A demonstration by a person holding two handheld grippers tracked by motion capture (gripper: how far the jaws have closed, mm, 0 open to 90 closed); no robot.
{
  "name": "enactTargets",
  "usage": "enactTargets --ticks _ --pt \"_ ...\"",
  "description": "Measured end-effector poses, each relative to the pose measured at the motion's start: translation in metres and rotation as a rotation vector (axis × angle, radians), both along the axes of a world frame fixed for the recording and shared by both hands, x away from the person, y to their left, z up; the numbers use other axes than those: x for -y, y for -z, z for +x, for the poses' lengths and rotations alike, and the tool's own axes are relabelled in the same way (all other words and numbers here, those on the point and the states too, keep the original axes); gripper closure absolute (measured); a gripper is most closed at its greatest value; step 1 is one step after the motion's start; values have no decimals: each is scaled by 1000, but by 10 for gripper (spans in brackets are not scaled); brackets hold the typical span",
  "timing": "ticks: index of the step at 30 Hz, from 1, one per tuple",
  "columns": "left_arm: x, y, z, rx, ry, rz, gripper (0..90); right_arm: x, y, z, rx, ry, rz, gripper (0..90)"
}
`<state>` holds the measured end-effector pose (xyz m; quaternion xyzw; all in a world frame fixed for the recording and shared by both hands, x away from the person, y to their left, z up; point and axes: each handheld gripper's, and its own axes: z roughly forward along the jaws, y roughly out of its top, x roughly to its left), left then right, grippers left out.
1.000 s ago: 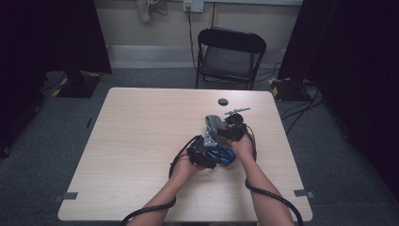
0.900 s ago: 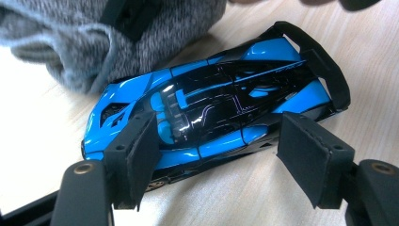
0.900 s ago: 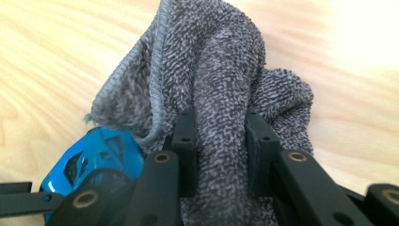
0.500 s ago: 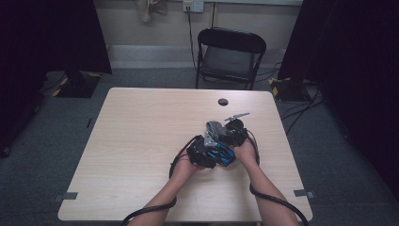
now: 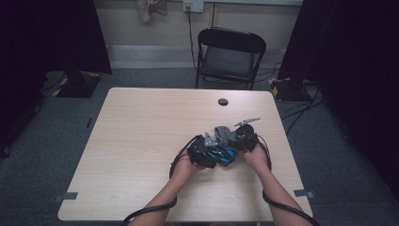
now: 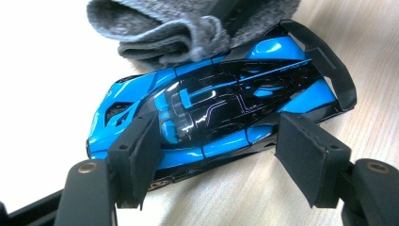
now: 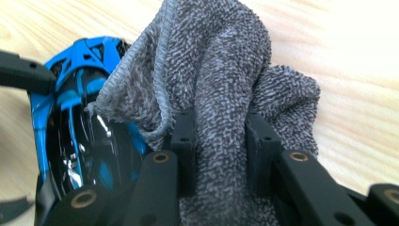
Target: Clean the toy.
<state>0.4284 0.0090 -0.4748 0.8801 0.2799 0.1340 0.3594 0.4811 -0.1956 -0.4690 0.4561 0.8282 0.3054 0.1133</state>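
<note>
Grey terry cloth [image 7: 221,99], soft and looped with a stitched hem, is bunched and clamped tight between the jaws of the right gripper [image 7: 220,141], which presses it against the toy car [image 6: 211,108]. The car lies on the pale wood-grain table [image 5: 141,136], near its right side, just in front of the person. It is low and wedge-shaped, glossy blue and black plastic with a thin black rear wing. The left gripper [image 6: 216,150] straddles the car's body: one foam pad touches its side, the other stands just off it, so it steadies more than grips. Judging by the cloth resting at one end only, the wiping is under way, with most of the shiny bodywork left to cover.
</note>
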Motion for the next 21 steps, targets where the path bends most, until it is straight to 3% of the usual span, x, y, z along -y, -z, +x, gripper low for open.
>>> enactTargets --ticks 21 --pt "2 -1 0 -1 10 11 313 29 0 -18 5 7 -3 693"
